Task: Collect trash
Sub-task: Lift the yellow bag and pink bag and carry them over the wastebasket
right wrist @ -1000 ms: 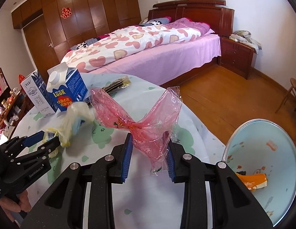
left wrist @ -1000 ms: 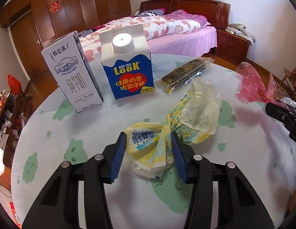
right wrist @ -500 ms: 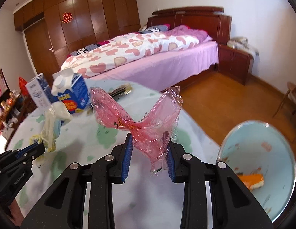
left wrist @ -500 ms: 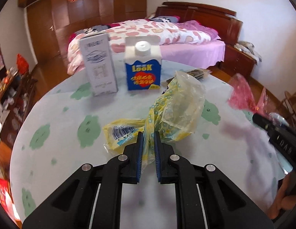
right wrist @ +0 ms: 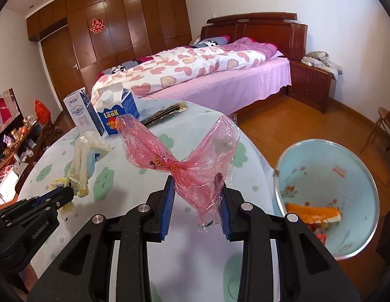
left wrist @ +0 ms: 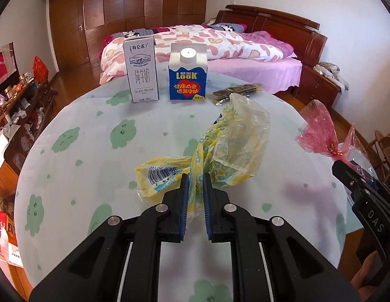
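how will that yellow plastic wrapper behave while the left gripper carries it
Probably floppy: the yellow wrapper bunches thin where the left gripper pinches it, and its loose ends spread out on both sides. Likely very light, since it is thin, see-through film. It may slip, as only a narrow twist sits between the pads.

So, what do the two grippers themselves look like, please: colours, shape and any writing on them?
Both are matte black plastic with two angular fingers, silver round bolts at the joints and ribbed blue pads inside. The left gripper shows white lettering, partly "GenRobot.AI", in the right view. The right gripper is finely speckled, and its side reads "DAS". No cables show.
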`<state>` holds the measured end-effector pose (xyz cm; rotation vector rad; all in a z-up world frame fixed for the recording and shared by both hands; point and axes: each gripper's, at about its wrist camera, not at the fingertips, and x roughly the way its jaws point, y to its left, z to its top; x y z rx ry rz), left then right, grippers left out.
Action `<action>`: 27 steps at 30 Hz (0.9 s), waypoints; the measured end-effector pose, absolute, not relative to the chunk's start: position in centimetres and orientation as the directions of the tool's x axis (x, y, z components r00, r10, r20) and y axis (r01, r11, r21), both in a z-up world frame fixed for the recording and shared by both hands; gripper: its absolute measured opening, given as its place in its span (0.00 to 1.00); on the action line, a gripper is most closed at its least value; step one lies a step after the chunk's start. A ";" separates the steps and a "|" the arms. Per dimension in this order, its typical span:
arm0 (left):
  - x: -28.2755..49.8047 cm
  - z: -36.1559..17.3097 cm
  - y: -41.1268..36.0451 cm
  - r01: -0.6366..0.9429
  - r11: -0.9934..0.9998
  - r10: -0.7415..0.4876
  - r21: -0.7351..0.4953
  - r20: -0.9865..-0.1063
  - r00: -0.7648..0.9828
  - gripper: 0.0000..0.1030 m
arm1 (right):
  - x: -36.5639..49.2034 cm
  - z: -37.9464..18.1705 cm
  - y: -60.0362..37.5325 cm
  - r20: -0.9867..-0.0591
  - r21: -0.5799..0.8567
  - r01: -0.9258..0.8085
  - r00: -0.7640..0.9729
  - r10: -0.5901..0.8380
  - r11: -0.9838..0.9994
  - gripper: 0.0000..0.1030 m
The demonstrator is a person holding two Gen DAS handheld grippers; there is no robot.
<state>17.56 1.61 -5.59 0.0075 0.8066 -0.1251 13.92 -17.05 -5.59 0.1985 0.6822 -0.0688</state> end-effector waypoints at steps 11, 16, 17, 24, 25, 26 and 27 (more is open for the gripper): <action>14.1 -4.5 -0.6 0.139 0.990 -0.102 -0.004 -0.698 0.709 0.11 | 10.0 -4.7 -18.3 -0.611 0.162 0.140 0.791 -0.012 0.977 0.32; 13.0 -4.2 -1.7 0.154 0.988 -0.106 0.007 -0.698 0.708 0.11 | 8.3 -4.6 -19.0 -0.603 0.165 0.151 0.798 -0.021 0.975 0.32; 12.8 -4.2 -1.9 0.158 0.987 -0.107 0.009 -0.699 0.707 0.11 | 8.0 -4.5 -19.3 -0.602 0.163 0.151 0.798 -0.023 0.975 0.32; 11.4 -4.2 -3.4 0.184 0.983 -0.120 0.015 -0.708 0.696 0.11 | 6.0 -4.2 -20.9 -0.597 0.137 0.168 0.800 -0.054 0.976 0.32; 11.2 -4.2 -3.7 0.189 0.982 -0.123 0.016 -0.709 0.695 0.11 | 5.7 -4.1 -21.3 -0.596 0.134 0.174 0.800 -0.061 0.976 0.32; 11.0 -4.2 -3.9 0.194 0.981 -0.126 0.016 -0.709 0.694 0.11 | 5.6 -4.1 -21.3 -0.596 0.133 0.176 0.800 -0.063 0.975 0.32; 10.8 -4.2 -4.2 0.199 0.980 -0.129 0.016 -0.710 0.692 0.11 | 5.3 -4.0 -21.6 -0.594 0.128 0.182 0.801 -0.072 0.975 0.32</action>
